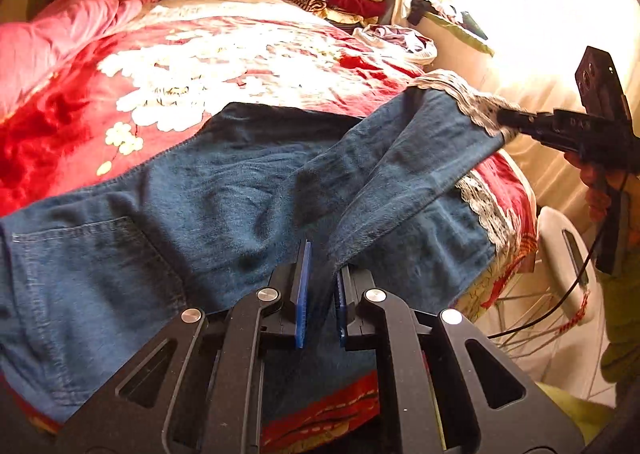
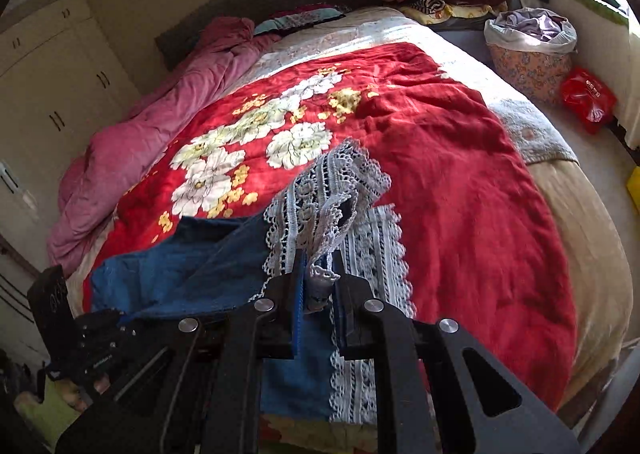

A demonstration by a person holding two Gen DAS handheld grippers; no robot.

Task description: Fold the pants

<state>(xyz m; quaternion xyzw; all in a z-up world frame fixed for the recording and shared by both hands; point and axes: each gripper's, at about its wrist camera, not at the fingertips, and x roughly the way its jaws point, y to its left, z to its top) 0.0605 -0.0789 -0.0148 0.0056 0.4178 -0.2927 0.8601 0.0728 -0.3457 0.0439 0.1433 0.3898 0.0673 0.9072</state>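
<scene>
Blue pants (image 1: 224,189) lie spread across the red flowered blanket (image 1: 248,65) on the bed. The left claw (image 1: 320,294) is clamped on a fold of denim at the near edge of the pants. The right claw (image 2: 320,286) pinches the white lace cuff (image 2: 328,189) of one leg, lifted above the blanket.

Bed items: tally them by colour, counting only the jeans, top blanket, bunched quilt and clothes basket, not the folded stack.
Blue: 1, the jeans
Red: 1, the blanket with white flowers
Pink: 1, the quilt bunched along the far side
Floral orange: 1, the basket at the far corner
Total: 4
</scene>
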